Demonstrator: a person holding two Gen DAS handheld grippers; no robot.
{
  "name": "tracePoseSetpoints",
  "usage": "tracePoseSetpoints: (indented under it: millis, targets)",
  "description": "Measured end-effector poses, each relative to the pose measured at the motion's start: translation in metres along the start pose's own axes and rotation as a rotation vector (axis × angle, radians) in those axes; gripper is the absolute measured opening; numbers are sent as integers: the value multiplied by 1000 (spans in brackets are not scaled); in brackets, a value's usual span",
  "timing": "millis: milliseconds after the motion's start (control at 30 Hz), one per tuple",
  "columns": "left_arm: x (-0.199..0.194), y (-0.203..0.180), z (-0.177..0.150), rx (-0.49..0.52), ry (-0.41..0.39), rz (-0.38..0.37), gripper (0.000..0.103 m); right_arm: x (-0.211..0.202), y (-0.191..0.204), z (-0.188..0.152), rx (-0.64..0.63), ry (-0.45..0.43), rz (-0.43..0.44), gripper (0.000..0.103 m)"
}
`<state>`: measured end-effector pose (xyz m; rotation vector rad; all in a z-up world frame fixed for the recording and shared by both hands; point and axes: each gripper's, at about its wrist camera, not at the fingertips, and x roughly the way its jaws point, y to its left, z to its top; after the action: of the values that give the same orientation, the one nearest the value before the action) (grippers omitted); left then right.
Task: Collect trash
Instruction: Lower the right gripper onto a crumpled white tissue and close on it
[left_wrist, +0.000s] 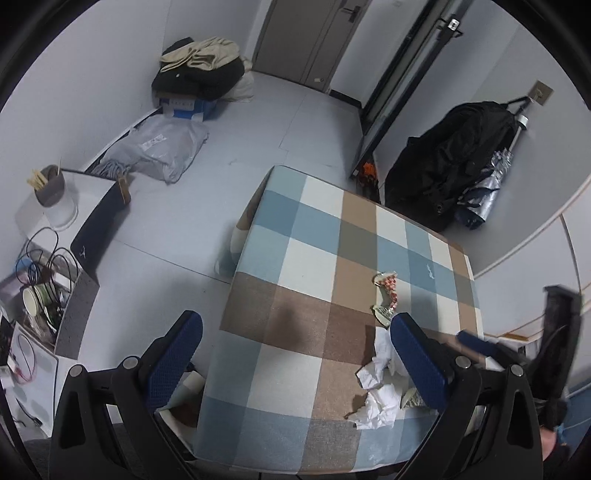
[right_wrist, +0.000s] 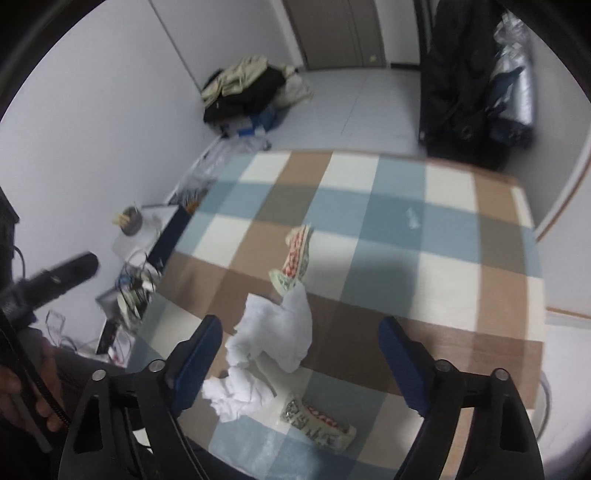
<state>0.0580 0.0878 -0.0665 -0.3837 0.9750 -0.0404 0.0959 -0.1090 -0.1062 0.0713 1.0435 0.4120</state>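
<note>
Both claws gape, holding nothing. Left claw (left_wrist: 295, 347) hangs above the checkered counter (left_wrist: 295, 258); right claw (right_wrist: 301, 354) hovers over crumpled tissue (right_wrist: 273, 332), beside two wrappers (right_wrist: 295, 254).

Table cover (left_wrist: 295, 258): soft cloth in blue, brown and white squares, matt and a bit fuzzy.
White tissue (right_wrist: 273, 332): thin paper, crumpled, matt, at 6 o'clock on the table in the right wrist view.
Printed wrapper (right_wrist: 295, 254): crinkled, thin, with red and white print, slightly shiny.
Second wrapper (right_wrist: 317, 424): same crinkled printed stuff, at 6 o'clock below the tissue.
Left gripper (left_wrist: 295, 362): black hard plastic, smooth, with small metal pins.
Gripper pads (left_wrist: 173, 362): blue, rubbery, bumpy.
Floor (left_wrist: 258, 122): smooth, pale grey, dull.
Jacket (left_wrist: 454, 162): black cloth, at 2 o'clock.
</note>
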Motion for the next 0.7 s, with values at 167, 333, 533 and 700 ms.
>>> tracePoseSetpoints:
  millis: [167, 333, 533, 700]
  targets:
    - [5, 4, 4, -4, 7, 23, 100, 31, 0, -1, 25, 58, 17, 77]
    - [10, 6, 4, -8, 17, 36, 100, 52, 7, -4, 13, 101, 29, 72]
    - [14, 2, 5, 15, 17, 57, 100, 56, 19, -7, -75, 101, -30, 43]
    - [19, 1, 6, 35, 22, 78, 100, 53, 14, -6, -96, 83, -57, 15]
